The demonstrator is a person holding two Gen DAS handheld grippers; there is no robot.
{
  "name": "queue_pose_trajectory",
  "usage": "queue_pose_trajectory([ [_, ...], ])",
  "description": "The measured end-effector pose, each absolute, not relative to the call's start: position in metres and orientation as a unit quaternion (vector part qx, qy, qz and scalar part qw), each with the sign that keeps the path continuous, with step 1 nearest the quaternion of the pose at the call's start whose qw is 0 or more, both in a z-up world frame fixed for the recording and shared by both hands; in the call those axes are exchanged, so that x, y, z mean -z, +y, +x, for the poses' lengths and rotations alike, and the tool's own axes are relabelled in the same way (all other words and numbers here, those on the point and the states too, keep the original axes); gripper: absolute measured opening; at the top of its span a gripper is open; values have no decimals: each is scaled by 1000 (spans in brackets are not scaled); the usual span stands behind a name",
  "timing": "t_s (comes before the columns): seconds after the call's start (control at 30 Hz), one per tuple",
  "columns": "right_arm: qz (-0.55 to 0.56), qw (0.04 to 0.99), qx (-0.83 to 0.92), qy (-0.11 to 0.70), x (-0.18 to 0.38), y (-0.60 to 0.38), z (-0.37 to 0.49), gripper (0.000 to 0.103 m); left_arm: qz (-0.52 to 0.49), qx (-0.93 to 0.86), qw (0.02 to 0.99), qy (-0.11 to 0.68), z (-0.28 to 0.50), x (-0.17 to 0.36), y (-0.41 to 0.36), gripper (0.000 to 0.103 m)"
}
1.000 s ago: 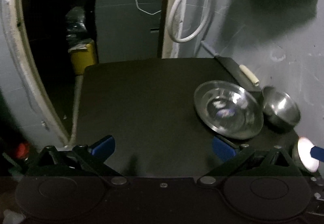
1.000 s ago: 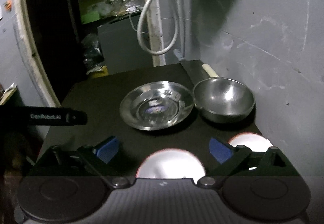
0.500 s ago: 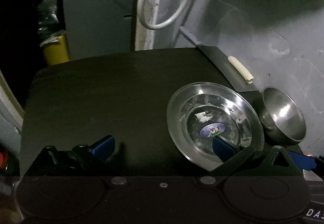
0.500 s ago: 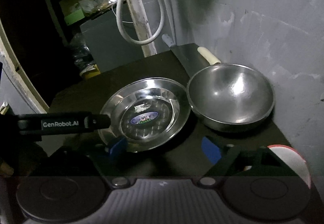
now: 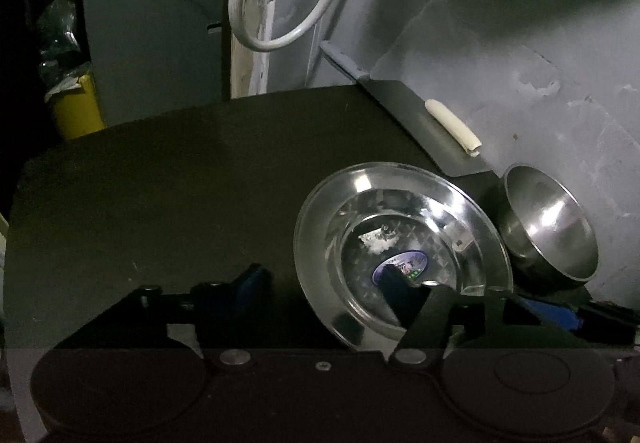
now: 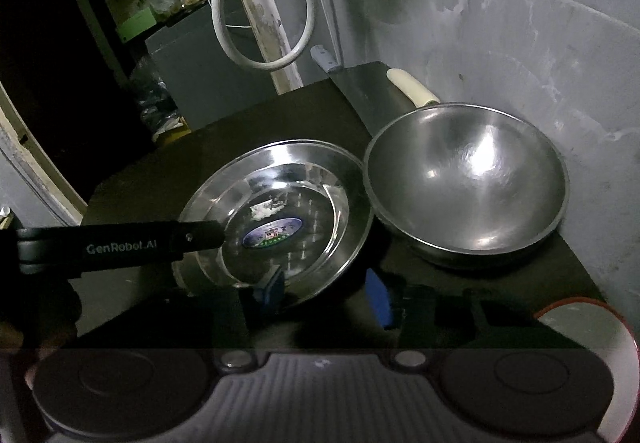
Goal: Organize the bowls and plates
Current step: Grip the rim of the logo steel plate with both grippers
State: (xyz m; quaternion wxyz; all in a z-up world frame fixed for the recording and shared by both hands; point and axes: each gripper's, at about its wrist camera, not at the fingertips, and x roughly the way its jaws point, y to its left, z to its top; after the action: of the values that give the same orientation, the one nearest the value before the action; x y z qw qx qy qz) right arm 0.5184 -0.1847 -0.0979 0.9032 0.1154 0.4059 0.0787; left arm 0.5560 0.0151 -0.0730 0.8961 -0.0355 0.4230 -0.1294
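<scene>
Steel plate (image 5: 400, 259) is sitting on the dark tabletop (image 5: 180, 179), shiny, w/ a wide flat rim, shallow well & an oval blue sticker at its centre. Its near edge looks to be riding a bit higher than its far edge; can't tell for sure. Steel bowl (image 6: 468, 183) is sitting upright just to the right of the plate, rims touching or nearly so; deep, round, empty, brushed inside catching a bright glare. A white dish w/ red rim (image 6: 592, 327) is showing nearer than the bowl, at the tabletop's near right corner, mostly cut off.
</scene>
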Motion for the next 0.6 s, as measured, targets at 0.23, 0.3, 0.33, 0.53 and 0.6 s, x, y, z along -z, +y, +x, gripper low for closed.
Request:
queue_pose_trajectory([
  [0.23,126,899,-87,410,99,-189,524,34,-48,130,890,435,557,78,20,30],
  [0.3,120,900,-88,410,98,-188,524,33,-49,134,888,437,557,78,20,26],
  [0.33,117,900,-89,411,98,-188,525,33,-48,135,888,437,557,78,20,26],
  [0.53,126,897,-103,411,98,-190,524,31,-45,133,889,436,551,76,21,25],
  [0.6,127,896,-110,410,98,-191,525,30,-44,132,889,435,548,75,23,25],
])
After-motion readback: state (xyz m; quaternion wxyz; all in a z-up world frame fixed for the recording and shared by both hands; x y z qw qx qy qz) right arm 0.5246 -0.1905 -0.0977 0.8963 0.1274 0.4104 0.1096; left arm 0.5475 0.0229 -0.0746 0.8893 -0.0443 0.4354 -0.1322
